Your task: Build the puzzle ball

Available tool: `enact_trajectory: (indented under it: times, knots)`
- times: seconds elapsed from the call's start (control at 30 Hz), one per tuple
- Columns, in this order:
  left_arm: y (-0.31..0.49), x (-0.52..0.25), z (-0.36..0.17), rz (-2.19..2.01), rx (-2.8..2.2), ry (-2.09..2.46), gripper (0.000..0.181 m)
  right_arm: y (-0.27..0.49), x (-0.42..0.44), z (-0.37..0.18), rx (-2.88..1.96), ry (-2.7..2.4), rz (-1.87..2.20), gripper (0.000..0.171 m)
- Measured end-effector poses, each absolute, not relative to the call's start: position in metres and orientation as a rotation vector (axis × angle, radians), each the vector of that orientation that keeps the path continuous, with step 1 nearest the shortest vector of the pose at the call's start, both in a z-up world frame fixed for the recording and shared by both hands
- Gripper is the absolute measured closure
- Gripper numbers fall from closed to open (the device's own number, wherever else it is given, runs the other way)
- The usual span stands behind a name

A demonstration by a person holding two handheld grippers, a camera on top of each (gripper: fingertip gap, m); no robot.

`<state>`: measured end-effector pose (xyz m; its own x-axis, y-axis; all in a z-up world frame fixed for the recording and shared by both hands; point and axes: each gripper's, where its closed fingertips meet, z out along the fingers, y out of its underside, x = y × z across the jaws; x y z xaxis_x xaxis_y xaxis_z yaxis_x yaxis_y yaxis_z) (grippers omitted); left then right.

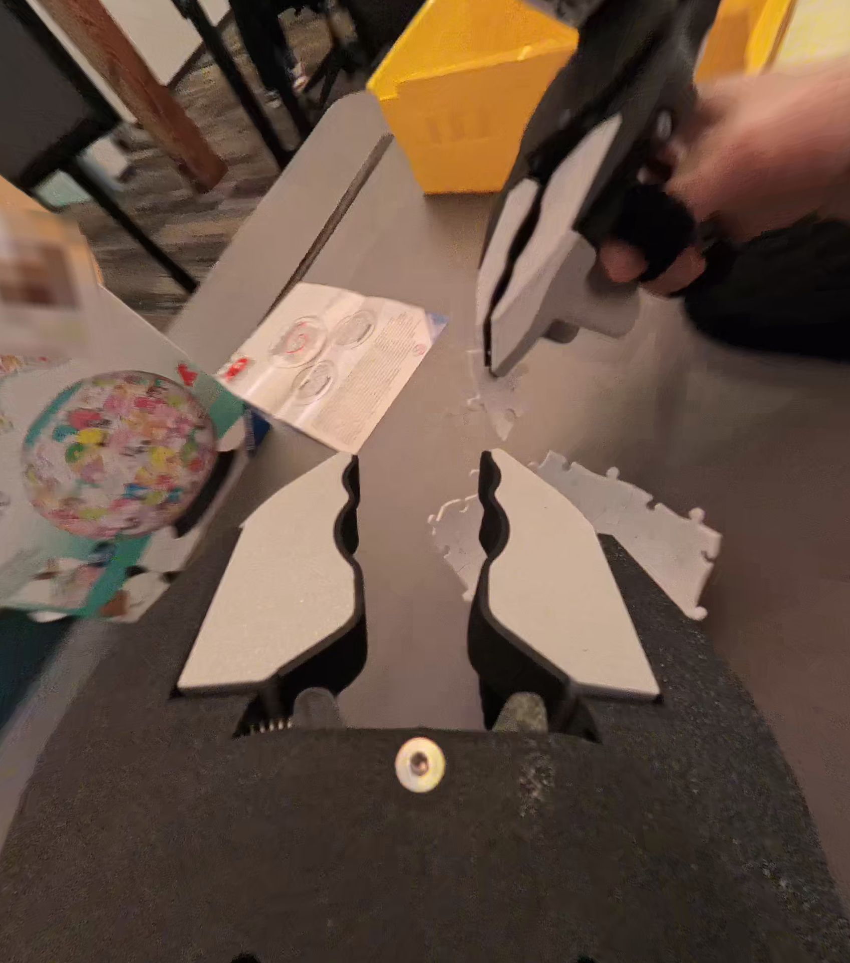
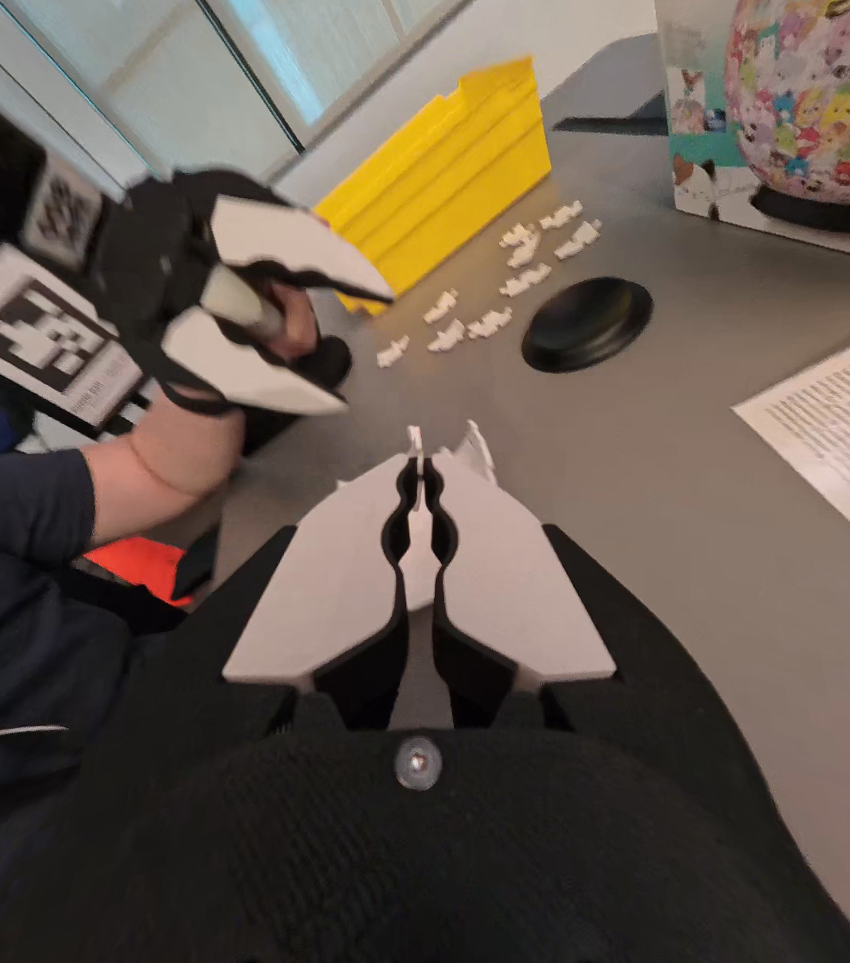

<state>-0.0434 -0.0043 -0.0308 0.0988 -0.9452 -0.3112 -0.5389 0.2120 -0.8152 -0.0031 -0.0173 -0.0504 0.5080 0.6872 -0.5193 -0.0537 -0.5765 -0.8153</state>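
- The right gripper (image 2: 422,469) is pinching a white puzzle piece (image 2: 416,443) edge-on between its tips, just above the grey table (image 2: 673,521); the left wrist view shows it poised over a joined white section (image 1: 496,401), likely to seat the piece.
- The held piece is standing upright, its long axis running along the fingers and its tab pointing away from the camera.
- The left gripper (image 1: 419,464) is hanging spread and empty beside a curved strip of joined pieces (image 1: 636,526), probably readying to steady it.
- Loose pieces (image 2: 517,276) are lying near the yellow bin (image 2: 444,172) and black stand (image 2: 587,323), well apart from the work.
- The strip's long axis is running diagonally across the table.
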Motion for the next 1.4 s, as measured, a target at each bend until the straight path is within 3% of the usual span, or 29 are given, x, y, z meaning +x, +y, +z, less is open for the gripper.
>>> enact_trajectory:
  times: [0.13,0.5,0.77,1.4]
  knots:
    - [0.007,-0.038,-0.049,-1.013,-1.628,1.636,0.137,-0.018,0.015,-0.072,-2.051,-0.602,0.986,0.168]
    - [0.005,-0.003,-0.087,-1.541,-1.673,1.947,0.119,-0.029,-0.005,-0.101,-2.267,-0.775,0.774,0.168]
    - [0.003,-0.011,-0.098,-1.555,-1.614,2.03,0.122,-0.025,-0.008,-0.11,-2.534,-0.994,0.559,0.168]
    - [-0.001,-0.034,-0.117,-1.579,-1.641,2.162,0.131,-0.009,-0.021,-0.108,-2.672,-1.078,0.723,0.168]
